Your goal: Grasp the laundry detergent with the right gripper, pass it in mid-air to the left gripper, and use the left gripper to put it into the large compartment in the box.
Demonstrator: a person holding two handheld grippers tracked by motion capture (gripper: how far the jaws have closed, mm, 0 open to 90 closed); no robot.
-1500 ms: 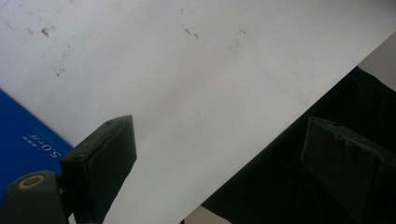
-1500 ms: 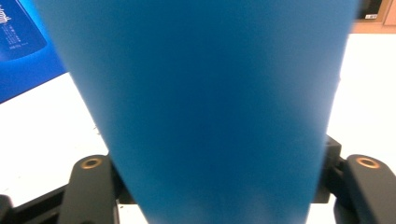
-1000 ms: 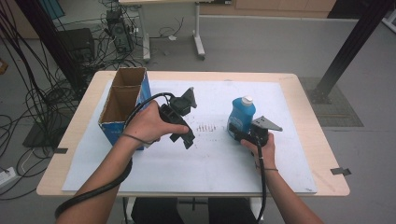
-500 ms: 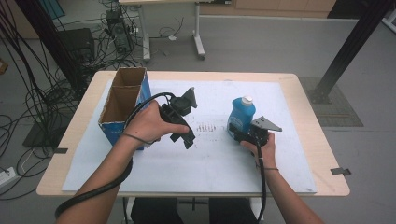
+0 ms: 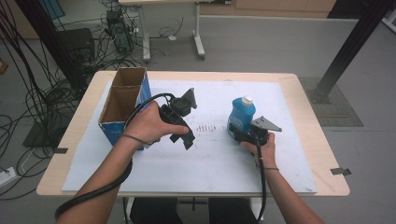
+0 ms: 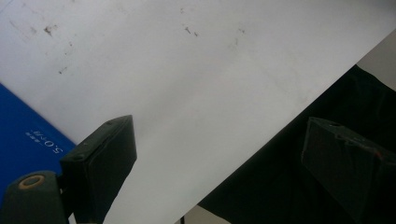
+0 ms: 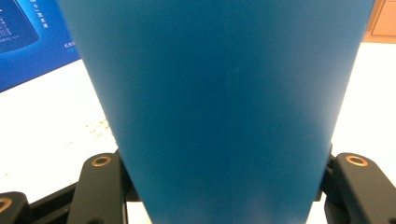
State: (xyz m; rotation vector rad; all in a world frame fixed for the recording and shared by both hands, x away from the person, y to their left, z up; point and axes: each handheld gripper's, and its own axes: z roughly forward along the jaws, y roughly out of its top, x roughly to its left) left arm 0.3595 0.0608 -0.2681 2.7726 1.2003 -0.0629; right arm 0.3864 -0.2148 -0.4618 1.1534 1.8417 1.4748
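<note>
Right gripper (image 5: 243, 134) jaws are clamping the lower body of the blue plastic bottle with white cap (image 5: 242, 113), one jaw on each side, as the right gripper view is showing; the bottle is standing upright on the white paper sheet (image 5: 224, 163) right of centre. Left gripper (image 5: 183, 122) jaws are standing wide apart with nothing between them, hanging above the sheet near the middle, jaws pointing toward the person's edge. A patch of small dark marks (image 5: 206, 127) is lying on the sheet between the two grippers. The tall blue cardboard box with open brown top (image 5: 122, 106) is standing at the sheet's left side, just beside the left hand (image 5: 148, 125). The light wooden table (image 5: 322, 154) is bearing everything. Nothing is standing between bottle and box except the left gripper.
</note>
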